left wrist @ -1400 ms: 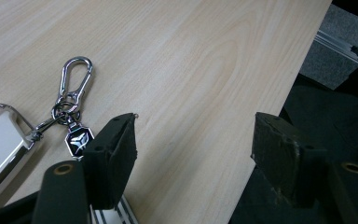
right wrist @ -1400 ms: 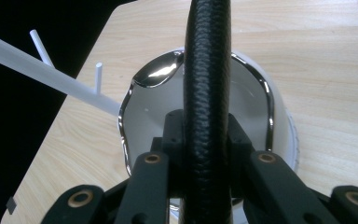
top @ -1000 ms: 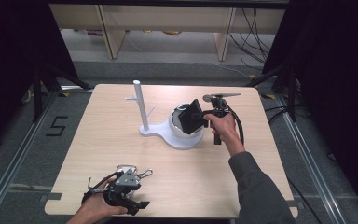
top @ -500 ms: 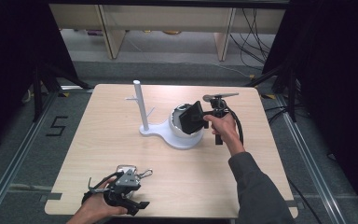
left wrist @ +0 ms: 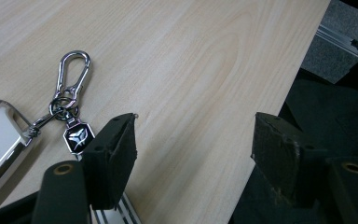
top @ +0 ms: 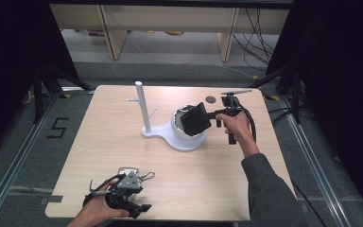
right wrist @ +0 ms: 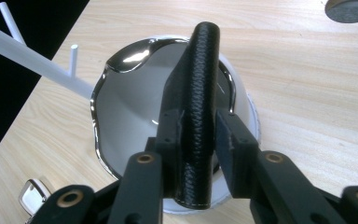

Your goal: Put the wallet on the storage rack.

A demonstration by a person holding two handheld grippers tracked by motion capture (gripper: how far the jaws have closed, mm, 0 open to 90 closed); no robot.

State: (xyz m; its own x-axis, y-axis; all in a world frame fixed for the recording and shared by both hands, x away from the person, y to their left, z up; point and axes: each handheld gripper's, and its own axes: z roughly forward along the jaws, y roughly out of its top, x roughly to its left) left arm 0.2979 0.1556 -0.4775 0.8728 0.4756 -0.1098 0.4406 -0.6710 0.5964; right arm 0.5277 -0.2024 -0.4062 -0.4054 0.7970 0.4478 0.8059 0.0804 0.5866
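Observation:
A black leather wallet (top: 196,118) hangs edge-up over a white bowl with a silver rim (top: 177,125). My right gripper (top: 207,116) is shut on it. Its jaws have just been closing, with the wallet (right wrist: 200,93) pinched between the pads of my right gripper (right wrist: 199,135). The bowl (right wrist: 130,112) sits on a white stand with an upright post (top: 142,106). At the table's front edge my left gripper (top: 139,208) rests open, with nothing in my left gripper (left wrist: 193,140). A silver key fob (left wrist: 0,135) with a carabiner (left wrist: 72,74) lies just left of it.
A small grey disc (top: 211,100) lies on the table behind the bowl. The post (right wrist: 37,60) has short side pegs. The table's front edge runs right under the left gripper. Shelves and cables stand beyond the far edge.
The right hand has shifted slightly with the wallet still over the bowl. The left hand has kept still.

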